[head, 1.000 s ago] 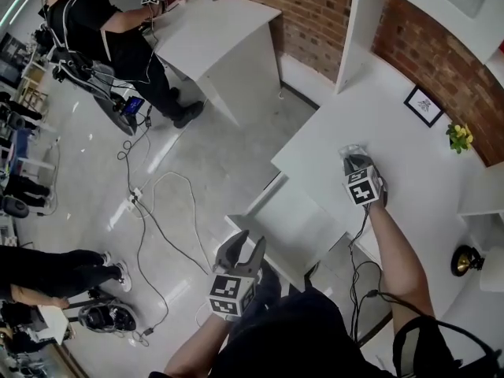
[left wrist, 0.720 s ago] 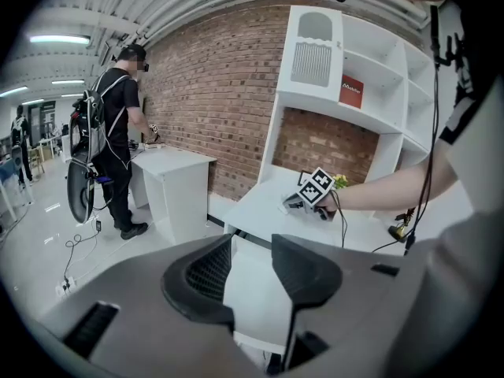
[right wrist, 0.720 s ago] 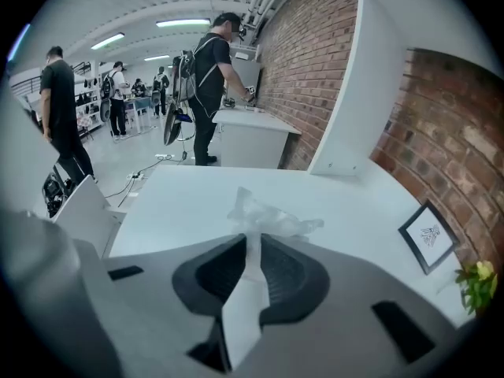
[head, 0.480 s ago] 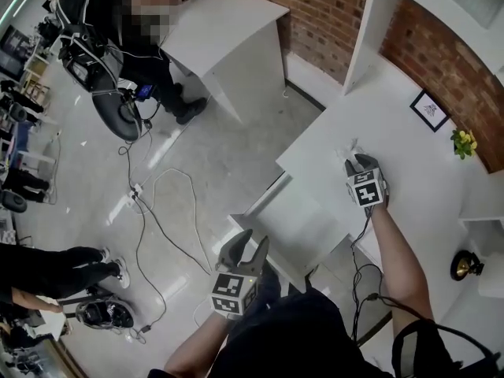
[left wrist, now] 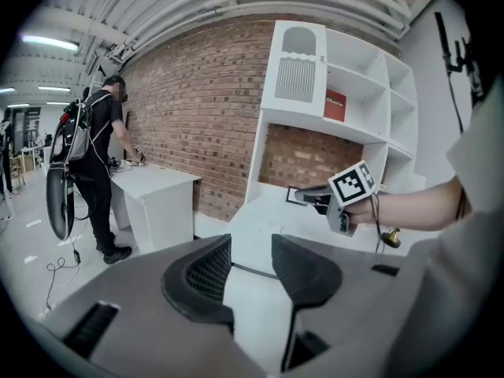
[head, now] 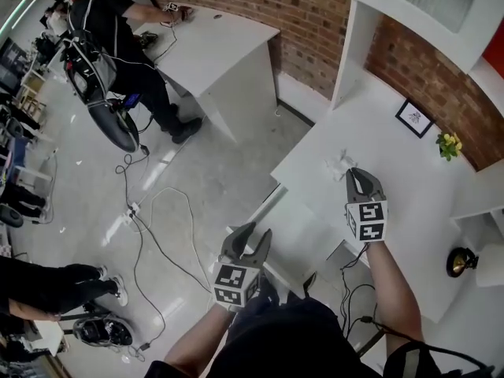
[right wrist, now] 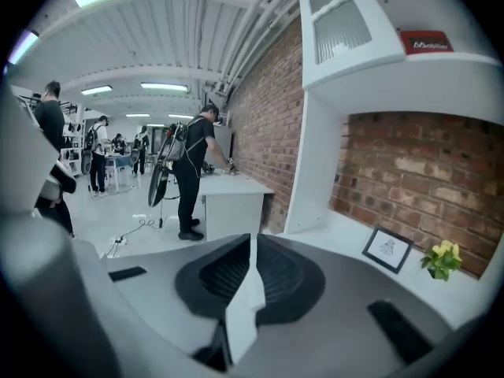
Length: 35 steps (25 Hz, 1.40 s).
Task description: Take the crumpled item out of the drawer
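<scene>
In the head view my right gripper (head: 359, 178) hangs above the white desk top (head: 378, 132), just past the open white drawer (head: 299, 225). Its jaws have just been closing, and they are shut on a thin white crumpled item (right wrist: 244, 294) that sticks out between the pads. A bit of that white item (head: 337, 164) shows ahead of the jaws. My left gripper (head: 252, 236) is open and holds nothing, low in front of the drawer. In the left gripper view my left gripper (left wrist: 250, 246) points toward the desk, with the right gripper (left wrist: 313, 199) ahead of it.
A small framed picture (head: 413, 118) and a yellow potted plant (head: 450, 142) stand at the back of the desk by the brick wall. A brass object (head: 459, 261) sits at the right. Cables (head: 157, 211) trail over the floor. A person (head: 110, 38) works at another white desk (head: 220, 42).
My right gripper has risen off the desk top with the white item in its jaws. The left gripper has shifted only slightly.
</scene>
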### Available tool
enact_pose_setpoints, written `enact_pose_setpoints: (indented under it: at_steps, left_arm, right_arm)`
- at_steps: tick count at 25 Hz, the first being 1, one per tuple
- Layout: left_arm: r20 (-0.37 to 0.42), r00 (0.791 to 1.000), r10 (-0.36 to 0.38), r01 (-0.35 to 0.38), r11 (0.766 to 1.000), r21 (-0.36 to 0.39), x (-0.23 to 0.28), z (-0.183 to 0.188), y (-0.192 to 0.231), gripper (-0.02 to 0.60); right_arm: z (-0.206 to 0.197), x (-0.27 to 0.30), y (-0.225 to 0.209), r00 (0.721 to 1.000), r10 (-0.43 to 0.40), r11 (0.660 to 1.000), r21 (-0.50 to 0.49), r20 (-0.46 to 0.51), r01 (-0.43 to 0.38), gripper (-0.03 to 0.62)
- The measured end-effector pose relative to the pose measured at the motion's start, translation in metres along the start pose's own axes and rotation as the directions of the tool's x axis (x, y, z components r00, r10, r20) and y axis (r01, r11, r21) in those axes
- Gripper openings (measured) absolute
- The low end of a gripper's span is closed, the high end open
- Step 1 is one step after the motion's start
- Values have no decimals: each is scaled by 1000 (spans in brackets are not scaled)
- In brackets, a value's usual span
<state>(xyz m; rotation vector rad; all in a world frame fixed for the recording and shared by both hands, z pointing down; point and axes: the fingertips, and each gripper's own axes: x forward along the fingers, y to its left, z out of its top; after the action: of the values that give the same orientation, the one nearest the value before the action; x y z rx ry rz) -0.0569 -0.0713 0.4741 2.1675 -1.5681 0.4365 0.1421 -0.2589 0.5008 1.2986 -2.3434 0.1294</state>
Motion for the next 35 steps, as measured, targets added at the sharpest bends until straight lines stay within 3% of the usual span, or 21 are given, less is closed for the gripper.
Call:
enact_pose_setpoints:
  at_steps: [5, 12, 17, 22, 35]
  left_arm:
    - [89, 996, 11, -14, 999, 34, -4, 41, 15, 156]
    - [232, 973, 23, -40, 997, 72, -20, 108, 26, 150]
    - [300, 954, 7, -34, 996, 84, -38, 132, 22, 135]
    - [386, 922, -19, -1, 999, 50, -67, 152, 17, 41]
    - [465, 884, -54, 11, 995, 96, -99, 174, 0, 28]
  right_arm:
    - [55, -47, 9, 991, -33, 999, 44, 133, 28, 10]
    - [114, -104, 15, 959, -88, 995, 67, 269, 73, 2]
    - [129, -131, 22, 945, -127, 990, 90, 302, 104, 0]
    - [144, -161, 32, 928, -147, 988, 94, 342, 122, 0]
    - [168, -203, 57, 902, -131, 991, 27, 412, 132, 0]
